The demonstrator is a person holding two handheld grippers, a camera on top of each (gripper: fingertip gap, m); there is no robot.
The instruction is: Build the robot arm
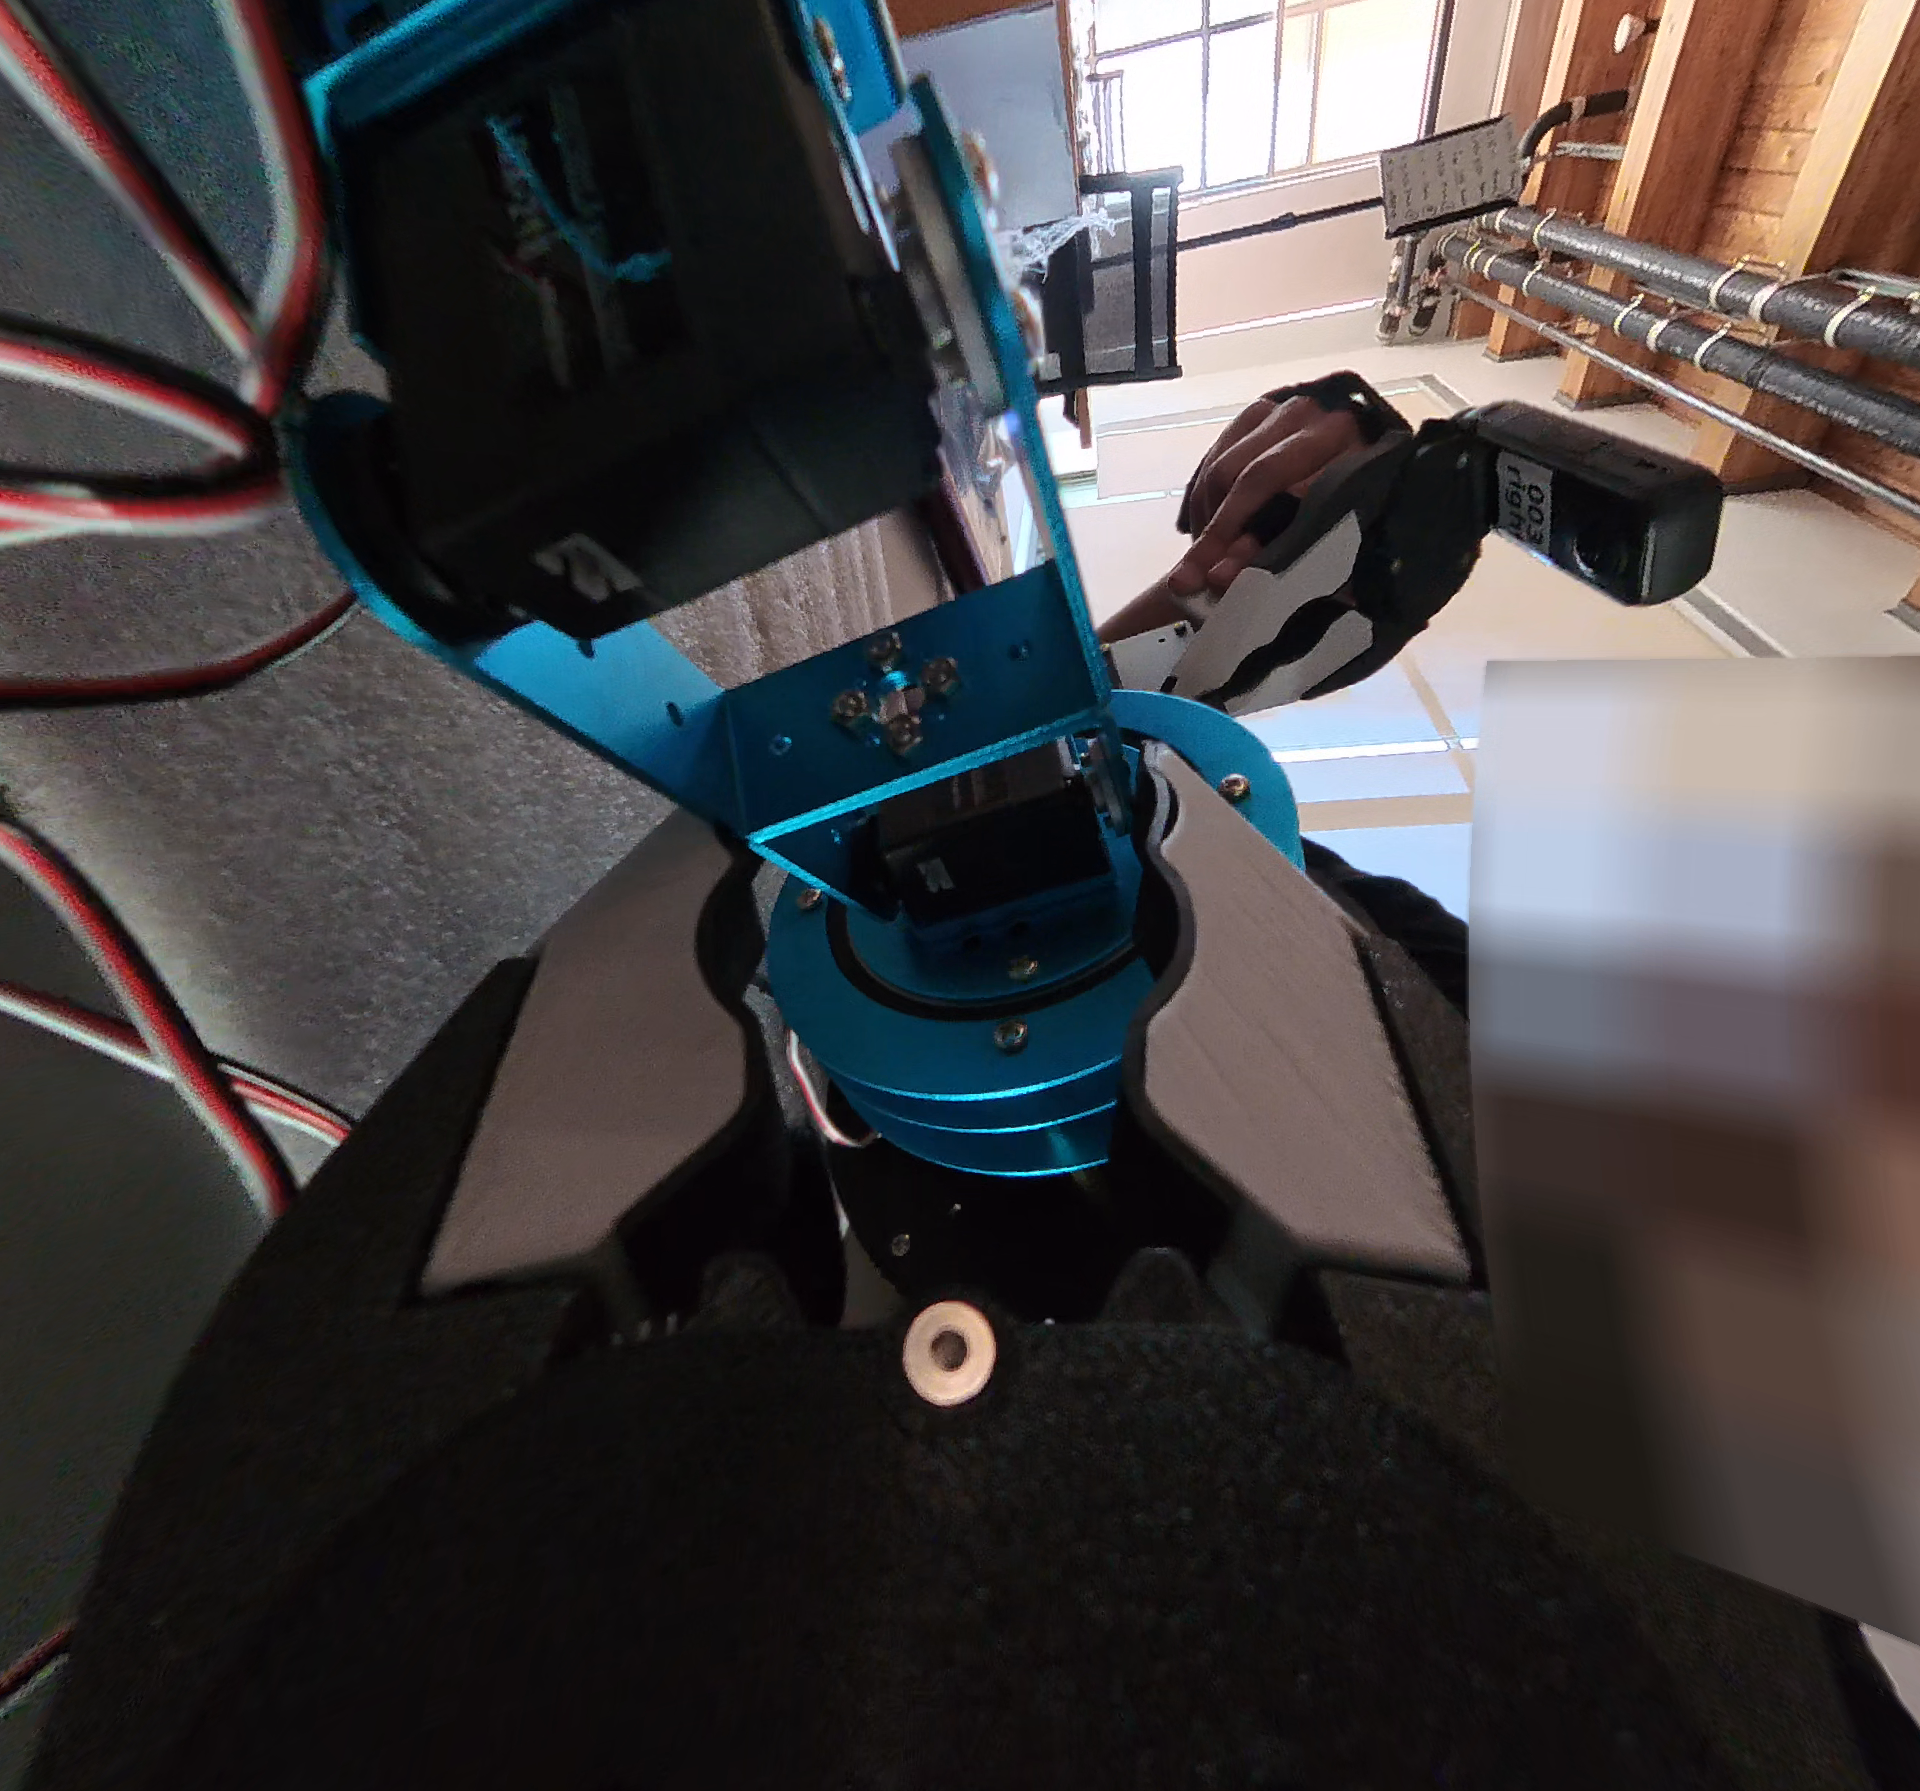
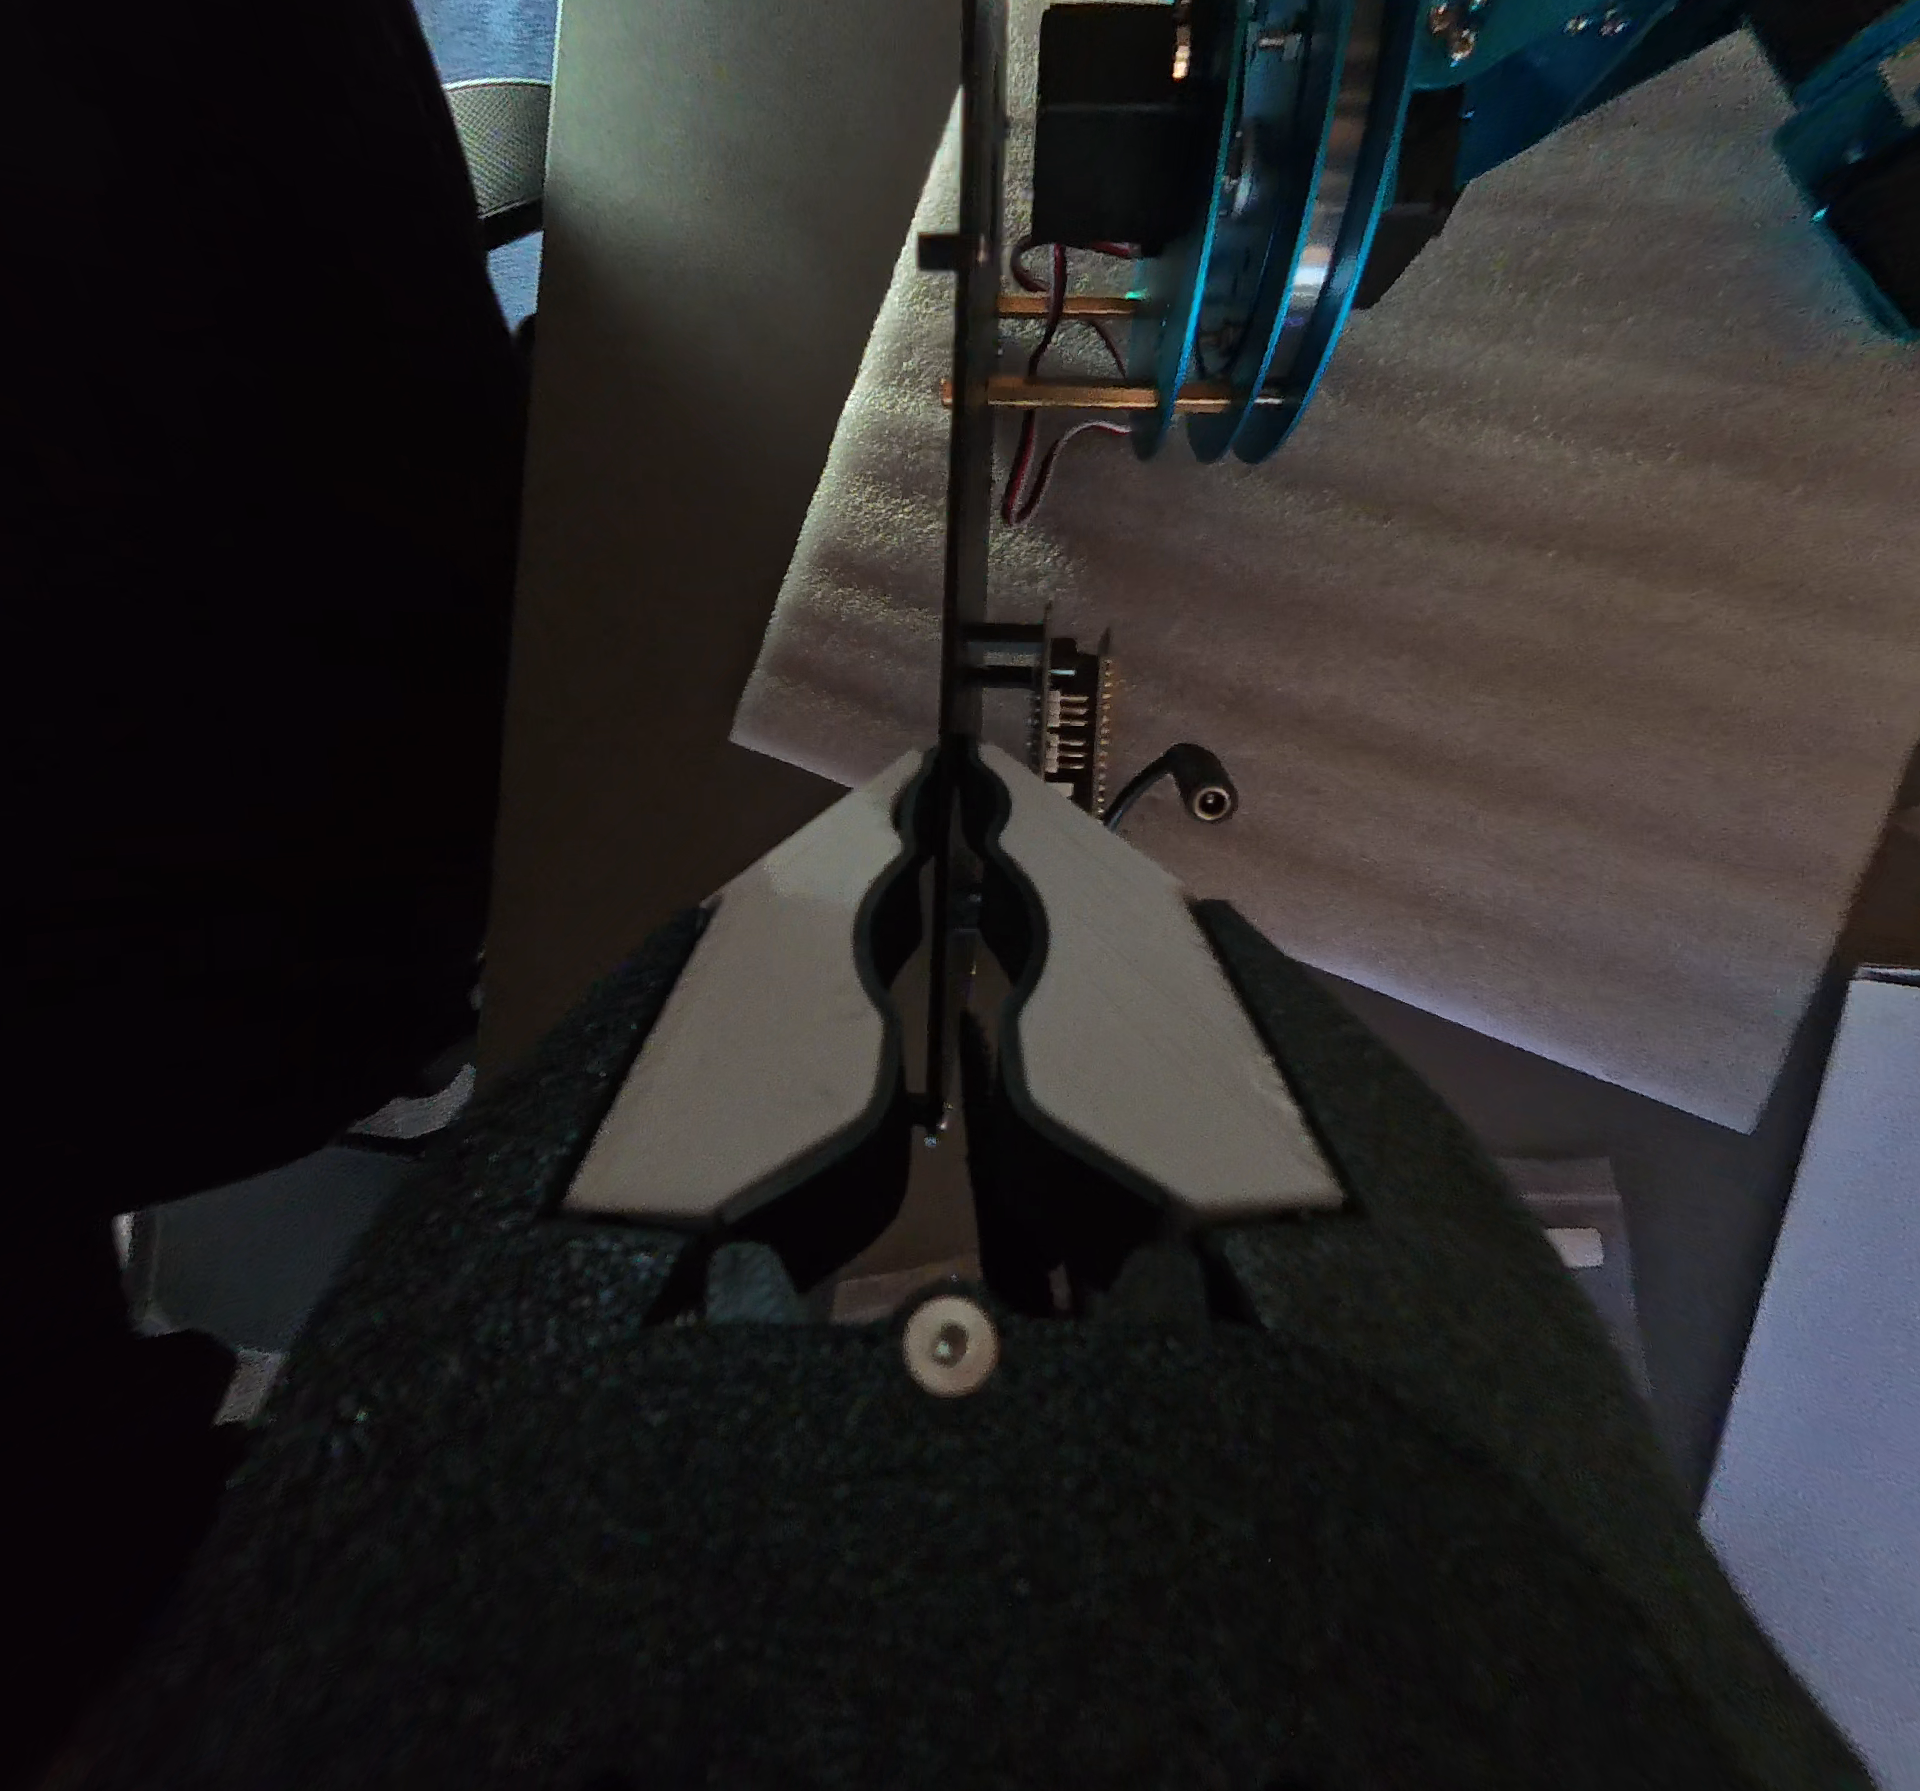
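Note:
A small blue metal robot arm (image 1: 935, 702) with black servos and red, white and black wires (image 1: 156, 391) fills the left wrist view. My left gripper (image 1: 940, 806) is closed around the arm's blue round base (image 1: 966, 1045), with a finger touching each side. My right gripper (image 2: 951, 775) is shut on the edge of the thin black base plate (image 2: 956, 494) under that arm. Brass standoffs (image 2: 1070, 391), a black servo (image 2: 1112, 131) and the blue discs (image 2: 1247, 183) sit beyond its tips. The right gripper also shows in the left wrist view (image 1: 1247, 640), held by a hand (image 1: 1268, 463).
A small circuit board (image 2: 1070, 713) and a loose black power plug (image 2: 1195, 796) hang near the plate. A white foam sheet (image 2: 1455, 702) lies behind. A dark shape (image 2: 208, 494) fills the left. A window (image 1: 1299, 27) and lagged pipes (image 1: 1662, 307) are far off. Spacing between my two grippers at the tips: around 20 cm.

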